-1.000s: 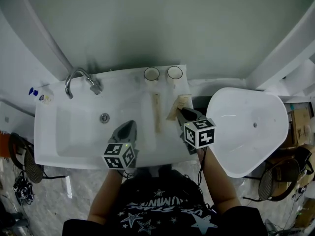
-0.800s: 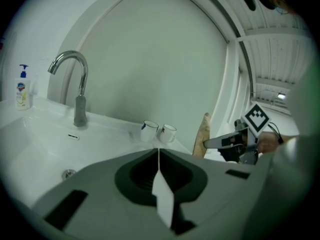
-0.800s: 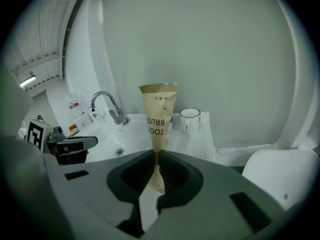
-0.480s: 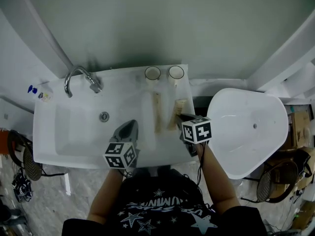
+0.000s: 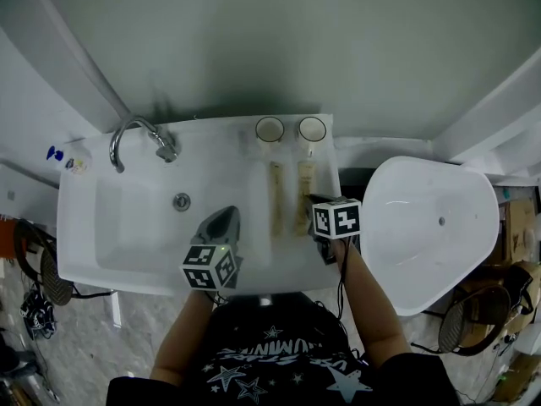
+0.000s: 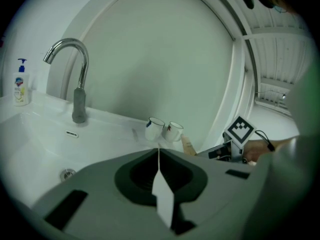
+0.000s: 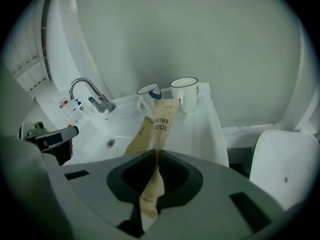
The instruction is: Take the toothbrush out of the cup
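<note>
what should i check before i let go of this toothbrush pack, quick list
1. Right gripper shut on toothbrush pack: ok
2. Pack out of left cup and right cup: ok
3. Pack resting flat on sink counter: cannot tell
4. Second pack lies beside it, apart in the head view: ok
5. Left gripper shut, holding nothing, away from both packs: ok

Soft, even light throughout, a touch dim, greenish-grey cast over everything. Mild sheen on the glossy white ceramic basin (image 5: 127, 227), no harsh glare. Faint shadow behind the curved chrome tap (image 5: 162, 146). Strong fisheye bending, dark vignetted corners and blurred foreground in both gripper views.
</note>
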Motion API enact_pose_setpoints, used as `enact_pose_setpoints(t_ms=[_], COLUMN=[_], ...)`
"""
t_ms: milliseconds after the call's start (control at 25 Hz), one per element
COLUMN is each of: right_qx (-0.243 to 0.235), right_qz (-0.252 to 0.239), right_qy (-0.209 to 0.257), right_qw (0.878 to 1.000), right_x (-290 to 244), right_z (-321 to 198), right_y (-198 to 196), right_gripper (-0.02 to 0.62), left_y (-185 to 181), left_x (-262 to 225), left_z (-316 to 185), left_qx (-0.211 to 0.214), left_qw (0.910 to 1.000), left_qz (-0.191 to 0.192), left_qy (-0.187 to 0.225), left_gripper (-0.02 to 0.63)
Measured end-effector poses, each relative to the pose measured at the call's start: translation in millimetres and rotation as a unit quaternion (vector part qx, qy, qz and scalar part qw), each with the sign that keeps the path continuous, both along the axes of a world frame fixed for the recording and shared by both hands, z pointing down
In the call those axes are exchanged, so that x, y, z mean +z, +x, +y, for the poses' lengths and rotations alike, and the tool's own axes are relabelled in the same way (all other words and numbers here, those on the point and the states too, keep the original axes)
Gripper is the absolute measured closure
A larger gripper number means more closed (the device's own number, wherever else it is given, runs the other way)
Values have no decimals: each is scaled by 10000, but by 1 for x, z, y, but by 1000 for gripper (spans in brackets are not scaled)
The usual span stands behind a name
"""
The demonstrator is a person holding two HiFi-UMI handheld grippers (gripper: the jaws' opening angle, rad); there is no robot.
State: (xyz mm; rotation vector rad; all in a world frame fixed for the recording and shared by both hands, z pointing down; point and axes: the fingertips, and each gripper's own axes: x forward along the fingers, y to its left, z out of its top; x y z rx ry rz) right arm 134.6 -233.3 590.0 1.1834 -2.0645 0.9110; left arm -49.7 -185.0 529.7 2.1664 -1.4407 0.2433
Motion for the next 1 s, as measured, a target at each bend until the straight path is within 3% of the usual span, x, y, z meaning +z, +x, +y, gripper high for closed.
enact_pose_setpoints(t_ms=[520, 840, 1000], right_qx=[305, 344, 296], right_qz=[43, -76, -148], right_qy=[-346, -254, -123], right_qw=[9989, 9991, 9994], right_x=[33, 32, 25], right_z=[-17, -16, -17], right_y=[4, 5, 5], right_gripper=[557, 525, 477], left_y=[-5, 0, 3], left_x=[19, 18, 10], left_z=[-7, -7, -7], left_qx=[-16, 20, 16], left_qw=[9996, 9997, 9998], left_qz=[-55, -107, -122], left_qy=[-264, -239, -136], left_gripper=[586, 586, 586])
